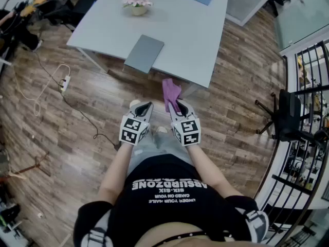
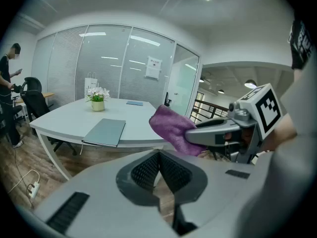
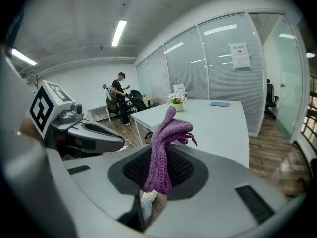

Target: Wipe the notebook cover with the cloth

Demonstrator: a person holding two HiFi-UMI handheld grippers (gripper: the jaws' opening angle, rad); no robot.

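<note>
A purple cloth is gripped upright in the closed jaws of the right tool. The left tool is held with its jaws pressed together and nothing between them. Both are held side by side above the wood-plank floor, short of the pale grey counter. The grey notebook is laid flat at the counter's near edge, at 12 o'clock from the tools. A potted flower is set at 12 o'clock beyond it. Glass partitions are seen behind the counter, and a black railing at 3 o'clock.
</note>
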